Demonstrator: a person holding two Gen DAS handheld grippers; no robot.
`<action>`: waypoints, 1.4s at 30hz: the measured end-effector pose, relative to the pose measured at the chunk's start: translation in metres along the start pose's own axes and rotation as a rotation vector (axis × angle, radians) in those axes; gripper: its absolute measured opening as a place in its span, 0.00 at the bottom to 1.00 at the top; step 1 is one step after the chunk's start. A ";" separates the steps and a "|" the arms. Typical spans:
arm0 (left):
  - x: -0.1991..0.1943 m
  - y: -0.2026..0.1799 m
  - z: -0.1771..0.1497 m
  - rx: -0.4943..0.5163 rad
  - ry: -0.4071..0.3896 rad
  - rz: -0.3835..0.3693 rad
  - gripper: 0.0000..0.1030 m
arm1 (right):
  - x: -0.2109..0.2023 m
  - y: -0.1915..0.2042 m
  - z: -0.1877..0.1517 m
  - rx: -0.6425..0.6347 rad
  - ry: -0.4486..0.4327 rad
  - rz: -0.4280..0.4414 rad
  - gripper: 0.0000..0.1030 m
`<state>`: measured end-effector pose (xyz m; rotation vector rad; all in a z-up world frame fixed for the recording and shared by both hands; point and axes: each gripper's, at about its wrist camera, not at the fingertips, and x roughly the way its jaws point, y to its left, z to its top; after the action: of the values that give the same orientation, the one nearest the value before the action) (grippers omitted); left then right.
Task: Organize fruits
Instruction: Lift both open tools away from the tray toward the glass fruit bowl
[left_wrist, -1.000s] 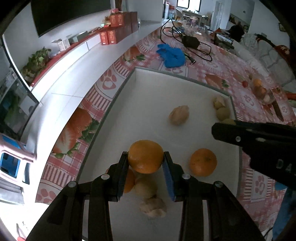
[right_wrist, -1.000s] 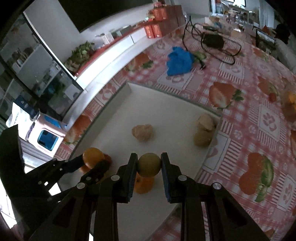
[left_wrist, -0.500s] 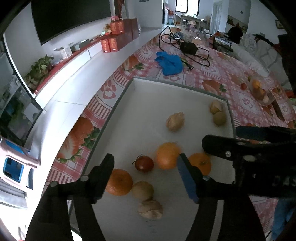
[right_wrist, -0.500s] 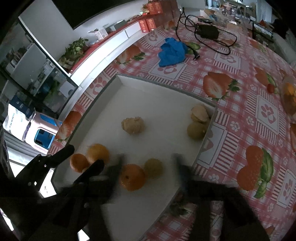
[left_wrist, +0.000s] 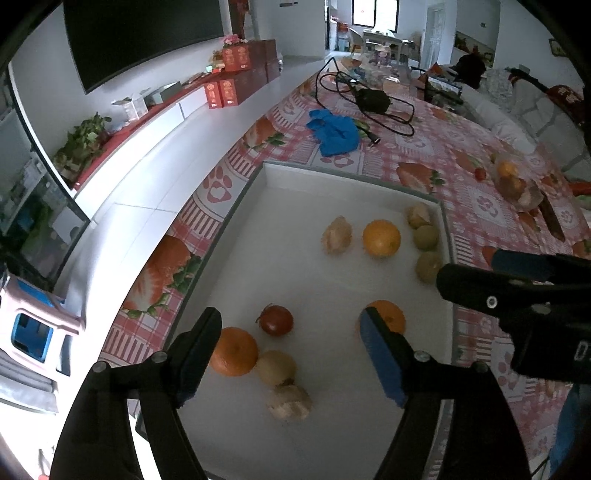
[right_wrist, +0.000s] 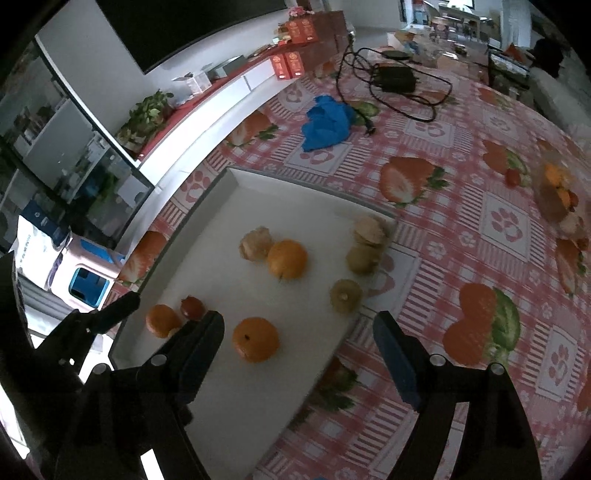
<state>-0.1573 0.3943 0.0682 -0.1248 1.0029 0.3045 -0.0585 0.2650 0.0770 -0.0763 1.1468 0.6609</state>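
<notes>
Both claws hang wide apart and hold nothing: the left claw (left_wrist: 290, 350) above the white tray's (left_wrist: 295, 177) near end, the right claw (right_wrist: 299, 343) over its right rim. In the tray lie 3 oranges (one (left_wrist: 381, 237) near the far-right corner), a tomato (left_wrist: 276, 319) and several pale fruits, on the checked worktop (right_wrist: 461, 229).

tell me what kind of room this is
Most likely a home living and dining room: a big wall-mounted TV above a low media cabinet, and a long table with a fruit-print tablecloth holding the white tray.
</notes>
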 end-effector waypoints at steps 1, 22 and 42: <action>-0.003 -0.002 0.000 0.007 -0.004 -0.001 0.78 | -0.002 -0.003 -0.002 0.005 -0.005 -0.003 0.92; -0.001 -0.112 0.033 0.198 -0.012 -0.212 0.78 | -0.038 -0.171 -0.056 0.249 -0.057 -0.247 1.00; -0.101 -0.056 0.152 0.192 0.189 -0.135 0.78 | -0.172 -0.207 -0.056 0.666 0.180 -0.230 1.00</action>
<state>-0.0672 0.3584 0.2325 -0.0469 1.1998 0.0730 -0.0384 -0.0010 0.1448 0.3002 1.4565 0.0472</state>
